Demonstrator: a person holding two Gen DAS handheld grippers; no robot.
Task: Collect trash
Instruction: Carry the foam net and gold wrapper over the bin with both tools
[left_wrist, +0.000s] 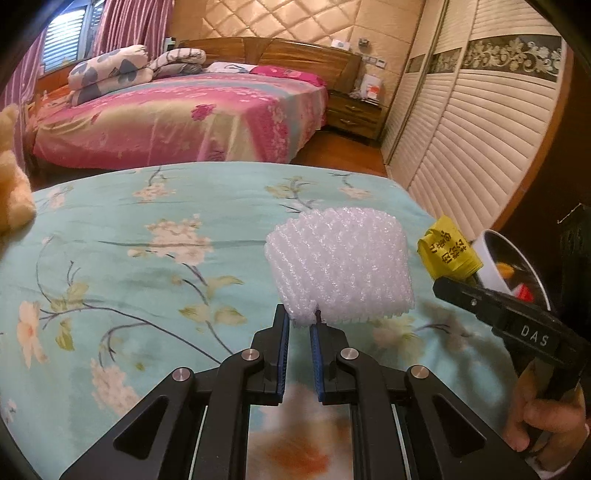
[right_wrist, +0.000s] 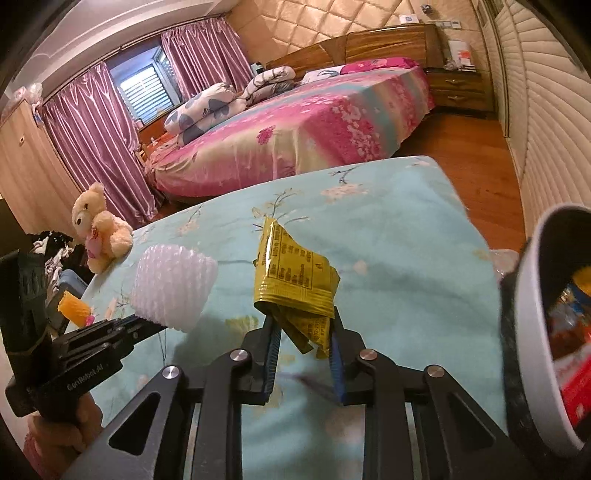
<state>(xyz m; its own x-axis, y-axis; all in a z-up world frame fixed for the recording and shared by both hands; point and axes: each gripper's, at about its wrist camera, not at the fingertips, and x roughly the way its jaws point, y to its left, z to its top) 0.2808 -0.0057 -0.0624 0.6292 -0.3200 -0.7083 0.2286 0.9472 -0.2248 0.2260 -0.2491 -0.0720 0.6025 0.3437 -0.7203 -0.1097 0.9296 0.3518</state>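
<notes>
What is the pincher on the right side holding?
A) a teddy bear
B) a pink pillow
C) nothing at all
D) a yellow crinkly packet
D: the right gripper is pinched on the yellow packet, lifted off the flowery blue bed cover, while the left gripper holds the white foam net.

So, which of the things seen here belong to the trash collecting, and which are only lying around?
Belong to the job:
- white foam net, pinched by the left gripper
- yellow wrapper, held by the right gripper
- white bin, already holding some trash

Just lying about:
- teddy bear
- folded quilts
- orange foam net; possibly trash too
</notes>
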